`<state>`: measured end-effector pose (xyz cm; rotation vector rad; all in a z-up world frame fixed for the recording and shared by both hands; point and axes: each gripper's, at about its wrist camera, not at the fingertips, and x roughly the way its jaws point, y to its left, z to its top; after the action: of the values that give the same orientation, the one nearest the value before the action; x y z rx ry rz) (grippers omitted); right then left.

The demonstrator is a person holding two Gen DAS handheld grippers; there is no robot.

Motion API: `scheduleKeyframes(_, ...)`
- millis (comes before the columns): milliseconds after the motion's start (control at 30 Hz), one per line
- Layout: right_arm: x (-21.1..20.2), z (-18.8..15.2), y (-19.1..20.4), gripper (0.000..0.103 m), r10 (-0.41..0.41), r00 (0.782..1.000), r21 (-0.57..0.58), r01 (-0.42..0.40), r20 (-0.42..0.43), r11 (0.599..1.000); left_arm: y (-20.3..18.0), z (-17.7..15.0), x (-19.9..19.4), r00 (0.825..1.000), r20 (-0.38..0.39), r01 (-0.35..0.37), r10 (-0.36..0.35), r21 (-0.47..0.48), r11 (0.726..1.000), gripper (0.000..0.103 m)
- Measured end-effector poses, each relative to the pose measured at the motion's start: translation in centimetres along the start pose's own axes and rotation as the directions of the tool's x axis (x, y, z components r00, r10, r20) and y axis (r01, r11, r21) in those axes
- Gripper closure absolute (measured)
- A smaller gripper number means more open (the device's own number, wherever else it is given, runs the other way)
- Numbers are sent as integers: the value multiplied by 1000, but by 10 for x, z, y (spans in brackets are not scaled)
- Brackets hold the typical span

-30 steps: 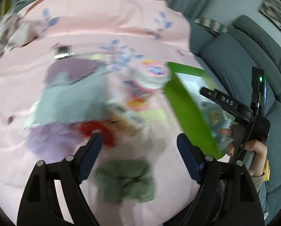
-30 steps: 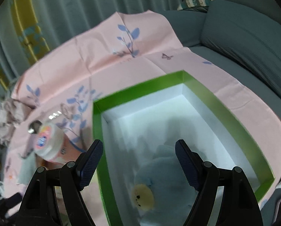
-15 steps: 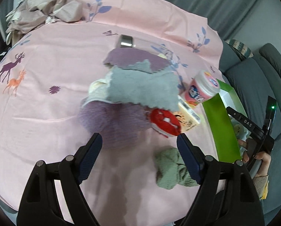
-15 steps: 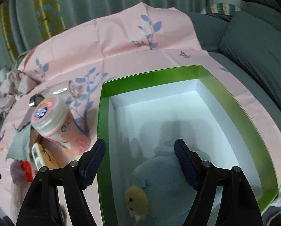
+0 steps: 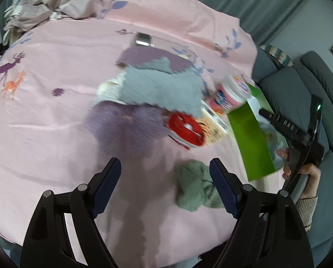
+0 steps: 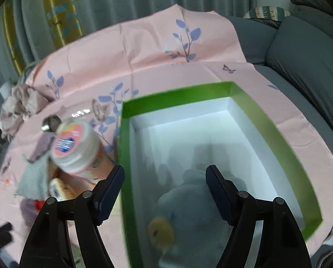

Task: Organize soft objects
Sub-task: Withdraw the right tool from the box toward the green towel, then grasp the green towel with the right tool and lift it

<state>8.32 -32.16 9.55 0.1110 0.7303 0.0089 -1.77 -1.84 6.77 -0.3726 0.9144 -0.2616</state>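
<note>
My left gripper (image 5: 164,163) hangs open over the pink sheet (image 5: 43,116), nothing between its fingers. A green knitted soft piece (image 5: 193,187) lies just inside its right finger. Beyond are a fluffy purple piece (image 5: 124,129), a grey-blue cloth (image 5: 159,89) and a mauve cloth (image 5: 148,57), piled together. My right gripper (image 6: 165,172) hovers over the near end of the green box (image 6: 179,96); its jaws are opening and hold nothing. A blue plush with a yellow beak (image 6: 188,212) lies in the box below them.
A pink lidded jar (image 5: 230,93) (image 6: 74,147), a red-topped packet (image 5: 186,128) and a small metal-capped item (image 5: 143,39) lie by the pile. Crumpled beige fabric (image 5: 48,2) sits at the far left. A grey sofa (image 6: 311,51) borders the right. A hand (image 5: 307,174) grips the other tool.
The left gripper swung left: the green piece, once centred between its fingers, now sits by the right finger. The right view shifted a little, and the jar looms larger at left.
</note>
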Motion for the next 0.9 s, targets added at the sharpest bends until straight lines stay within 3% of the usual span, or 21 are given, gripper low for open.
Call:
scheduleKeyframes(133, -40, -5, 15, 20, 16, 999, -32, -14, 42, 999, -15, -10, 7, 1000, -22, 14, -13, 40, 999, 23)
scheduleKeyframes(300, -60, -29, 41, 18, 151, 987, -39, -153, -46, 987, -29, -23, 20, 996, -65, 60, -56, 64, 996, 24)
scheduleKeyframes(367, -58, -43, 49, 18, 216, 970, -10, -218, -112, 976, -32, -27, 23, 996, -74, 62, -57, 68, 996, 24)
scheduleKeyframes(500, -46, -75, 71, 18, 340, 914, 25, -343, -221, 939, -38, -34, 31, 992, -98, 89, -82, 63, 994, 33)
scheduleKeyframes(567, -37, -85, 78, 18, 355, 898, 34, -359, -262, 933, -40, -37, 35, 991, -104, 89, -82, 67, 994, 36)
scheduleKeyframes(633, -25, -93, 80, 18, 376, 876, 79, -370, -303, 926, -39, -39, 41, 989, -123, 95, -88, 54, 994, 50)
scheduleKeyframes(700, -17, -99, 81, 18, 387, 861, 111, -372, -330, 922, -35, -39, 46, 989, -128, 79, -74, 35, 996, 53)
scheduleKeyframes(900, -1, -108, 86, 21, 382, 850, 130, -359, -364, 924, -35, -42, 52, 991, -124, 61, -54, 53, 997, 58)
